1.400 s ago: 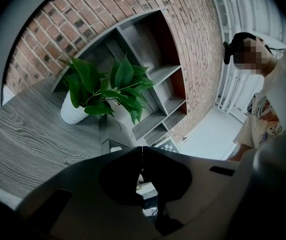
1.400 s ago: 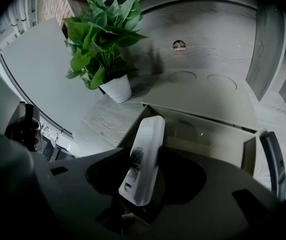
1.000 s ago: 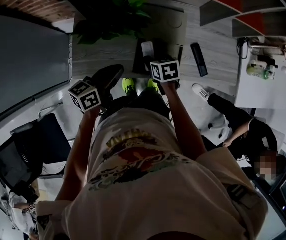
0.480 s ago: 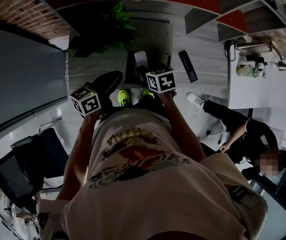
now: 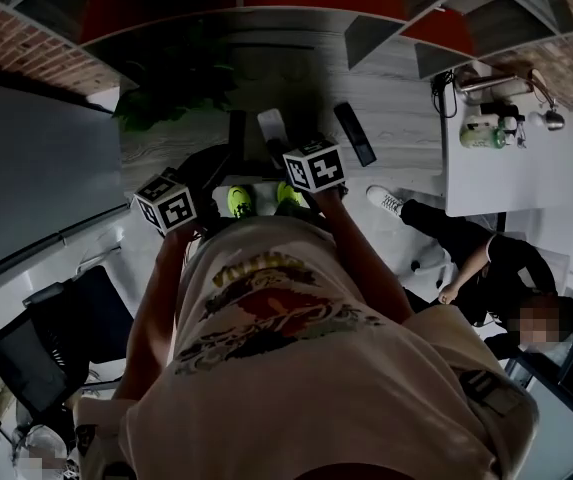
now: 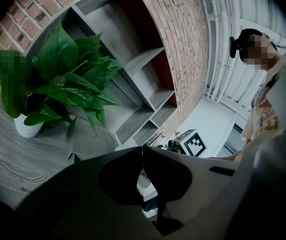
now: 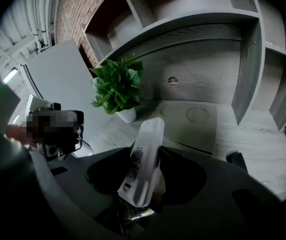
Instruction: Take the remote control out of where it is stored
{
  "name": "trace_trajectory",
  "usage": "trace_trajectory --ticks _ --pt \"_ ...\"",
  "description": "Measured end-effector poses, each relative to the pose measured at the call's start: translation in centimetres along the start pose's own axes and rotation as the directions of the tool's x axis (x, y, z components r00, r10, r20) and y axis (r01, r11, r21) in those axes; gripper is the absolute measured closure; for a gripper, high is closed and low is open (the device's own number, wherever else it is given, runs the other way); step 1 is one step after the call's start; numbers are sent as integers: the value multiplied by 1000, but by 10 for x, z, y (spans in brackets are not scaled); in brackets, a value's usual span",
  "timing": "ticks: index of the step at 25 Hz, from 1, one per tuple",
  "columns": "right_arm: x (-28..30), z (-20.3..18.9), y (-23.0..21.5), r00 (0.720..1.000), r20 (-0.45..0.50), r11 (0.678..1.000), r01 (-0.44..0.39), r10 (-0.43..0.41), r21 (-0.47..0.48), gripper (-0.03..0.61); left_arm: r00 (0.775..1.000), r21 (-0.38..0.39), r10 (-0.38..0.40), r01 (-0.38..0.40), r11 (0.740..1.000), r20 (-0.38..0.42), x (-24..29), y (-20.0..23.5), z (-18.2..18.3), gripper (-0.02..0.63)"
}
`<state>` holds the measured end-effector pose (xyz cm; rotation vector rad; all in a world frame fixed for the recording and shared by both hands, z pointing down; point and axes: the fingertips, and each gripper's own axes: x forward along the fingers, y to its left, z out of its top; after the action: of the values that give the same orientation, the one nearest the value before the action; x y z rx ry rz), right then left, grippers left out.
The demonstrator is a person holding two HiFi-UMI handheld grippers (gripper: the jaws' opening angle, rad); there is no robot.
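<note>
Left gripper point(image 6: 143, 156): jaws closed tip to tip, nothing between them.
Potted plant point(image 6: 68, 79): stands on the grey wood surface, up and left of the left jaws.
White remote control point(image 7: 150, 129): upright between the right jaws, printed label showing, top end beyond the tips.
Right gripper point(image 7: 147, 149): jaws clamped on the remote's sides.
Black remote point(image 5: 354, 134): flat on the surface, right of the right jaws, apart from them.

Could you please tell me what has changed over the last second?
Little: the head view now shows more of the grey shelves. The right claw still grips the slim white remote control; the left claw stays shut and empty; the black remote still lies on the grey wooden desk.
</note>
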<state>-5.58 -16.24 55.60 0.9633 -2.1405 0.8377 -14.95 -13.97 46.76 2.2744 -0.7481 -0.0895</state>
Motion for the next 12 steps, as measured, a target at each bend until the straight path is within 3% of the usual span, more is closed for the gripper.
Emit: trace_trajectory --ticks 12 --pt "-33 -27 -61 1000 -4 999 3 -3 42 385 999 -15 29 -30 999 -37 50 -22 -23 606"
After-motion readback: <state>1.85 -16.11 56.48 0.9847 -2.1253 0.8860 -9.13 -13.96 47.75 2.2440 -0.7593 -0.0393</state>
